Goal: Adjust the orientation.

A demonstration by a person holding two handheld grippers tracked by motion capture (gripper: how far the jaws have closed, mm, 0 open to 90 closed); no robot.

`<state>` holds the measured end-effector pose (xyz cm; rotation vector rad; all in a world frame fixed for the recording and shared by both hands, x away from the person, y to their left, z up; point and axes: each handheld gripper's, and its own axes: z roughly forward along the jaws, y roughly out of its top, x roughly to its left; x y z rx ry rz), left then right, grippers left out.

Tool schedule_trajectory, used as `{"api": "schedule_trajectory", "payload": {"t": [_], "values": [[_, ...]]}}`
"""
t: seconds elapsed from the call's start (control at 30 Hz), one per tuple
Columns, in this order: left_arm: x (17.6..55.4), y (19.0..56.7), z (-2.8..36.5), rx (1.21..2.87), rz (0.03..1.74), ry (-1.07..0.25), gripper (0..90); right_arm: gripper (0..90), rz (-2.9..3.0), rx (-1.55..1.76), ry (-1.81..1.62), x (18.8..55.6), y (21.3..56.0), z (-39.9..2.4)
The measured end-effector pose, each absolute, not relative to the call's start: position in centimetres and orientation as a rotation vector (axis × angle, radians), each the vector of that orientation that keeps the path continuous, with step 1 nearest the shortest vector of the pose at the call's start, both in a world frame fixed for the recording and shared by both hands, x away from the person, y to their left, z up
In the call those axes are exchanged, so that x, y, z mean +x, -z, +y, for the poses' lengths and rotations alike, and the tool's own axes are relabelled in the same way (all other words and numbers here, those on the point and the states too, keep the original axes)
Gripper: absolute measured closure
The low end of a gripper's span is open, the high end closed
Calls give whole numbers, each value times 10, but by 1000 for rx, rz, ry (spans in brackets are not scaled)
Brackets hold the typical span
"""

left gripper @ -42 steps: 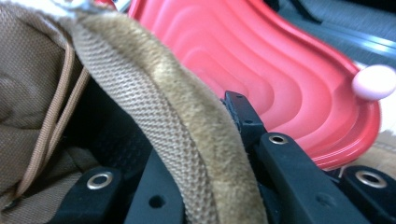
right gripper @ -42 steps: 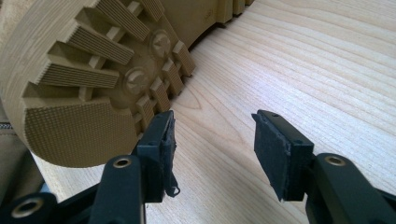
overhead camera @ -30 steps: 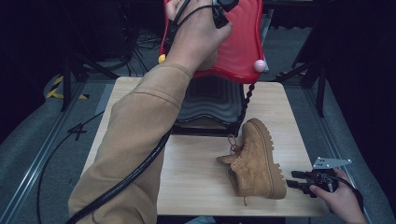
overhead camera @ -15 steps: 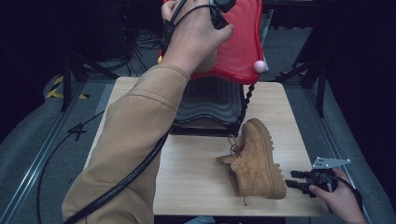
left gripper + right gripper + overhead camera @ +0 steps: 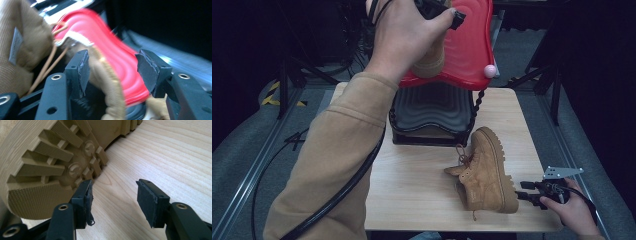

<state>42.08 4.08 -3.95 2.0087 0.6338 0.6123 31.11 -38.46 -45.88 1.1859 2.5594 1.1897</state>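
Observation:
A tan boot (image 5: 486, 172) lies on its side on the wooden table (image 5: 412, 175), sole toward my right gripper (image 5: 520, 190). That gripper is open, its pads just off the boot's ridged sole (image 5: 45, 165) with bare wood between them (image 5: 113, 195). A second tan boot (image 5: 430, 62) rests on the red top shelf (image 5: 467, 45) of a rack. My left gripper (image 5: 111, 67) hovers over it with the jaws spread; they have just been opening, and the boot's collar (image 5: 107, 82) shows between the pads untouched. From above, the hand hides most of that gripper.
The rack's black lower shelf (image 5: 432, 105) sits under the red one at the table's far middle, with spiral black posts (image 5: 477, 102). A thick cable (image 5: 337, 195) trails along the left sleeve. Dark floor and metal rails surround the table.
The left hand has lifted up and back from the red shelf while its jaws spread, leaving the boot there. The right hand and the boot on the table have stayed put.

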Motion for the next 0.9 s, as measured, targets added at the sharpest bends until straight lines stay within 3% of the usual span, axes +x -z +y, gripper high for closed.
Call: {"api": "schedule_trajectory", "payload": {"t": [0.5,0.9], "values": [[400,67,63,1797,286,-271,479,471,2564,1168,-1199,315,459,-379],[383,133,80,1793,201,-229,468,497,2530,1180,-1220,325,453,-380]]}}
